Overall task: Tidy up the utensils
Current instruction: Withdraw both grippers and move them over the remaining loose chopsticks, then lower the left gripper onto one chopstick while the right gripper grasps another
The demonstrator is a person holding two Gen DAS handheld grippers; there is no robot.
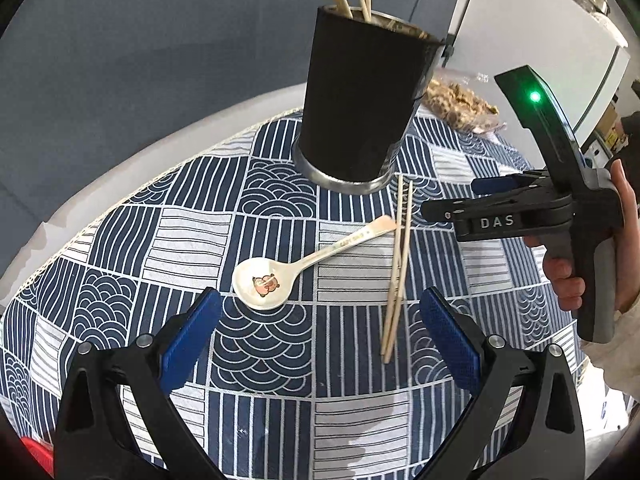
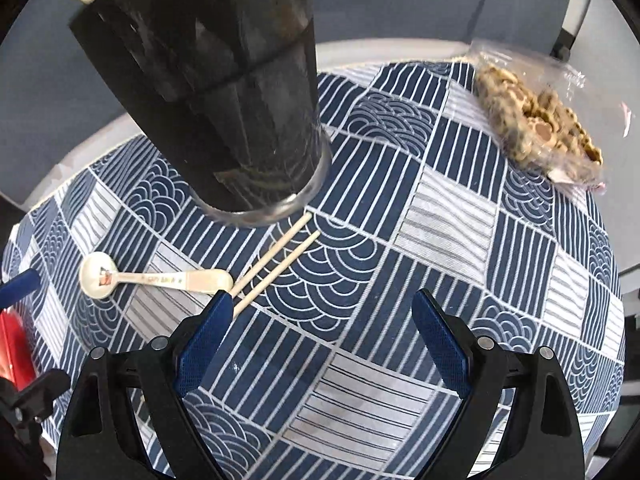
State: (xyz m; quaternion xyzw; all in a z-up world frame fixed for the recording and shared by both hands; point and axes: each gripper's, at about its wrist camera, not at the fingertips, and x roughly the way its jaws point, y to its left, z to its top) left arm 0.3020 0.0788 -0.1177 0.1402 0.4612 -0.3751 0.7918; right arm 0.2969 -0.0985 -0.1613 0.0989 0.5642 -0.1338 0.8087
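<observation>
Your left claw [image 1: 320, 312] and right claw [image 2: 324, 320] gape wide, empty. Spoon [image 1: 280, 276] and chopsticks [image 1: 398, 264] lie on the bench [image 1: 260, 360] beside the holder [image 1: 356, 96]; its rim is cut off in the right view.

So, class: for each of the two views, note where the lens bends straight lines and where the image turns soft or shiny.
Left wrist view: the tablecloth grid bulges outward, dark corners vignette, and the spoon stays sharp. Right wrist view: the black utensil holder looms, stretched and smeared with pale reflections; the snack bag looks soft, its plastic glinting; the chopsticks stay fairly crisp.
</observation>
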